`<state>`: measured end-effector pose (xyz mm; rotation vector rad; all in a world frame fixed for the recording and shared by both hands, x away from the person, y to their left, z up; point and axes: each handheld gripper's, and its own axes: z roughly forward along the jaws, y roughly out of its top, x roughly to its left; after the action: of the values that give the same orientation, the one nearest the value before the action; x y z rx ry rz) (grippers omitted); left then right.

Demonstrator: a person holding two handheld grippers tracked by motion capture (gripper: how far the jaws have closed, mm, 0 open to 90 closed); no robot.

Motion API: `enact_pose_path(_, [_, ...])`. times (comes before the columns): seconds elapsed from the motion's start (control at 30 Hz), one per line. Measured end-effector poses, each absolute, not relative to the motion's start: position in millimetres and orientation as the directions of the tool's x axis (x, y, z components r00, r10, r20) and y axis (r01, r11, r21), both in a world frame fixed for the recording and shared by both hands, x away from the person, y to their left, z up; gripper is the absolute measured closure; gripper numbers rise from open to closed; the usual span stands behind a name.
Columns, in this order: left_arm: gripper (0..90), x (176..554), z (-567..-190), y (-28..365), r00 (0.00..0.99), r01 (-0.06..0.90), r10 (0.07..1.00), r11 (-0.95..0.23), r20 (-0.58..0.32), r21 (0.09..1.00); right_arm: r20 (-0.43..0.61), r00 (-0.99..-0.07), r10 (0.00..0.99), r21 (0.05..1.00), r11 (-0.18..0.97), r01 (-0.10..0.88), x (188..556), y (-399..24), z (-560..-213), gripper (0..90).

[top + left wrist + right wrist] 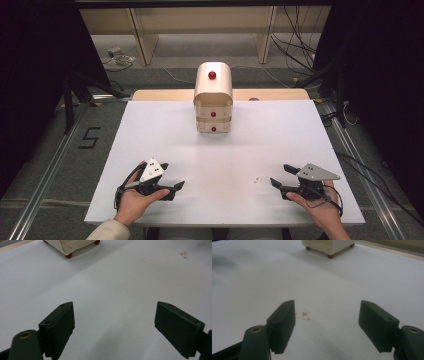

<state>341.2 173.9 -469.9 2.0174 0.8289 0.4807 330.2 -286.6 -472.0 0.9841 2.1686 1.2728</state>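
Note:
A small cream drawer chest (213, 98) with red knobs stands at the far middle of the white table (165, 130); its base with red feet appears in the left gripper view (72, 246) and in the right gripper view (328, 246). A tiny pearl earring pair (257, 179) lies on the table left of my right gripper (283, 176); it also lies just ahead of the right jaws (303, 315) and far right in the left gripper view (184, 254). My left gripper (171, 176) rests near the front left, open and empty (115, 320). The right gripper (327, 320) is open and empty.
Beyond the table's far edge are wooden shelf legs (145, 40) and loose cables (295, 45) on the floor. Dark curtains flank both sides. A floor rail (45, 175) runs along the left.

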Motion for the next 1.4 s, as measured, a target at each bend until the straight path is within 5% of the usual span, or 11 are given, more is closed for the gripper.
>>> enact_pose_path(0.83, [16.7, 340, -471, 170, 0.708, 0.361, 0.706, -0.399, 0.031, 0.843, -0.064, -0.624, 0.779, 0.899, 0.317, 0.303, 332, -278, -470, 36.2])
enact_pose_path(1.4, [17.1, 338, -471, 171, 0.712, 0.360, 0.702, -0.404, 0.032, 0.841, -0.103, -0.631, 0.769, 0.918, 0.317, 0.237, 352, -226, -460, 38.6])
